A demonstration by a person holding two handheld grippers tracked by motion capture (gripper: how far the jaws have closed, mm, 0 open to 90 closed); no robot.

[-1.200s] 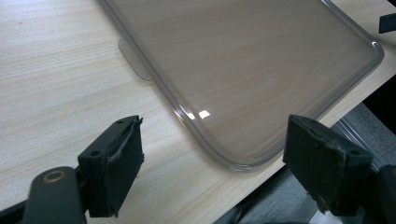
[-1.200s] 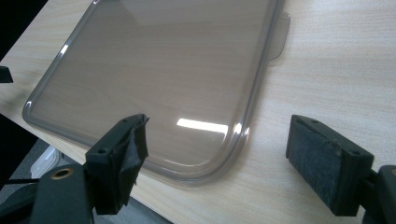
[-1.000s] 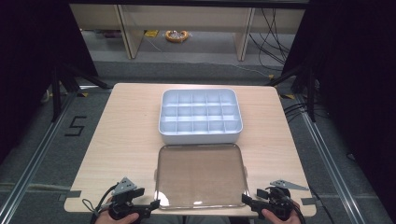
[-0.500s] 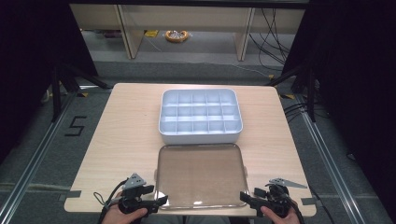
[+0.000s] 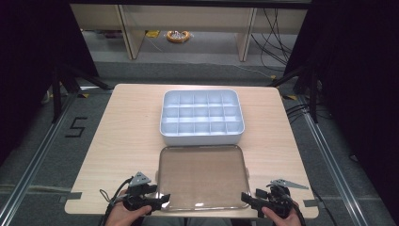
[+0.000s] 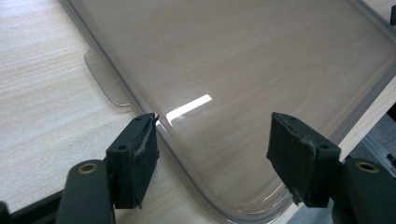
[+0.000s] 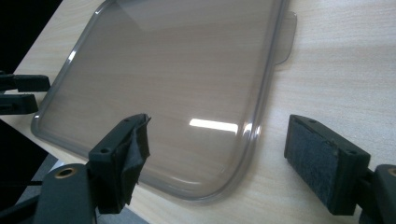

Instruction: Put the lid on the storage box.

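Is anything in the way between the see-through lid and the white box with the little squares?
No, nothing visible. The clear lid lies flat on the table, right in front of the white divided box. Both grippers, left gripper and right gripper, sit open at the lid's near corners.

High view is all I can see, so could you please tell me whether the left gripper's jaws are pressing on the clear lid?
Observer: Not visibly. In the left gripper view, the left gripper straddles a near corner of the clear lid; its jaws have just been closing, with a gap left.
Operator: Thanks. And the right gripper?
Observer: In its own view, the right gripper stands open around the other near corner, one pad over the lid, one over the table.
Operator: Any handle?
Observer: A small flat tab sticks out from a side edge.
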